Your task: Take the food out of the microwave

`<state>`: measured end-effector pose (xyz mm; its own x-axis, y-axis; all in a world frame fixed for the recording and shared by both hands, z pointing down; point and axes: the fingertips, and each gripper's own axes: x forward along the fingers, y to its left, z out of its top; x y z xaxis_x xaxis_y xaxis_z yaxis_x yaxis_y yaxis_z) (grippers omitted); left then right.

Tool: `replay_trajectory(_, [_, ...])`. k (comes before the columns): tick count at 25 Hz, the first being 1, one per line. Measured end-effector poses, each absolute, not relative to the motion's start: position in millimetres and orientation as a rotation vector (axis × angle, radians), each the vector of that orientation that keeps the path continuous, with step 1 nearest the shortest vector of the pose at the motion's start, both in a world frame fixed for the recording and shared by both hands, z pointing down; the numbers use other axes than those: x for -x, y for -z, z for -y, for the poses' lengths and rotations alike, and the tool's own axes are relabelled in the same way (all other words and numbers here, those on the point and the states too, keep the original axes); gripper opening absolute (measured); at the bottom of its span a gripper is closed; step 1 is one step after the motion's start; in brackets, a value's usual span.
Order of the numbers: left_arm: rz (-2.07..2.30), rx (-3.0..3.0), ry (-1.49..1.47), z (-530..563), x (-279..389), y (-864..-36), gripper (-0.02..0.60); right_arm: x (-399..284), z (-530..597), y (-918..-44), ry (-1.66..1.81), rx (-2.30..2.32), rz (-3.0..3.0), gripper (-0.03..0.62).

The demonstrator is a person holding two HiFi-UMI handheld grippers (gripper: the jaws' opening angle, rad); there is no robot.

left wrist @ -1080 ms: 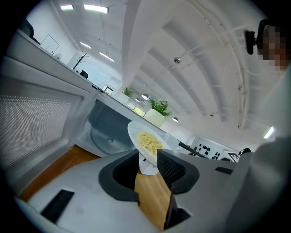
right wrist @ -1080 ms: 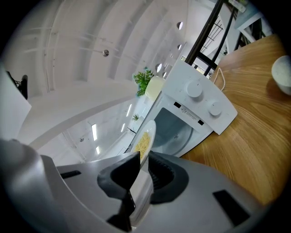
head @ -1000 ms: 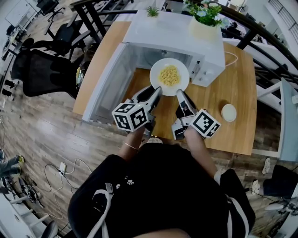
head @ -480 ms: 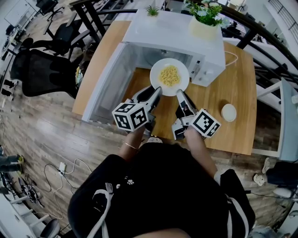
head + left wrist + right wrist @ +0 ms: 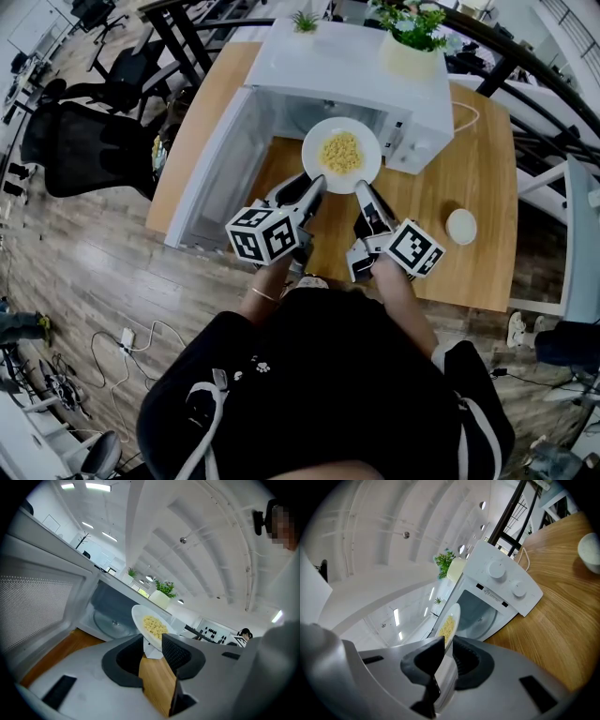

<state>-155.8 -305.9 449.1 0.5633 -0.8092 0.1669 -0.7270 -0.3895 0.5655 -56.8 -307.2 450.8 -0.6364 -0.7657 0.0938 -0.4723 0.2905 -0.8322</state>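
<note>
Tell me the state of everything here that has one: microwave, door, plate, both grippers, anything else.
door: open wide.
microwave: turntable bare.
plate: outside the microwave, held by its rim, food on it.
left gripper: shut on plate.
right gripper: shut on plate.
bowl: on table, untouched.

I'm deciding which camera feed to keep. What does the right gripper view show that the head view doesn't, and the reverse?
Only the right gripper view: the turntable inside the microwave and the faces of its two knobs.

Only the head view: the left gripper closed on the plate, the person's black top, and the office chairs.

Both: the right gripper closed on the plate's rim, the food, the microwave, the potted plant, the white bowl and the wooden table.
</note>
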Motion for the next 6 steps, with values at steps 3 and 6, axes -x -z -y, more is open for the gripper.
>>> replay_trajectory(3, [1.224, -2.203, 0.179, 306.1, 155.2, -448.6, 0.12, 56.2, 307.4, -450.6, 1.274, 1.123, -2.24, 0.057])
replay_trajectory(6, [1.221, -2.204, 0.176, 305.9, 154.3, -448.2, 0.12, 55.4, 307.3, -450.4, 1.277, 1.124, -2.237, 0.057])
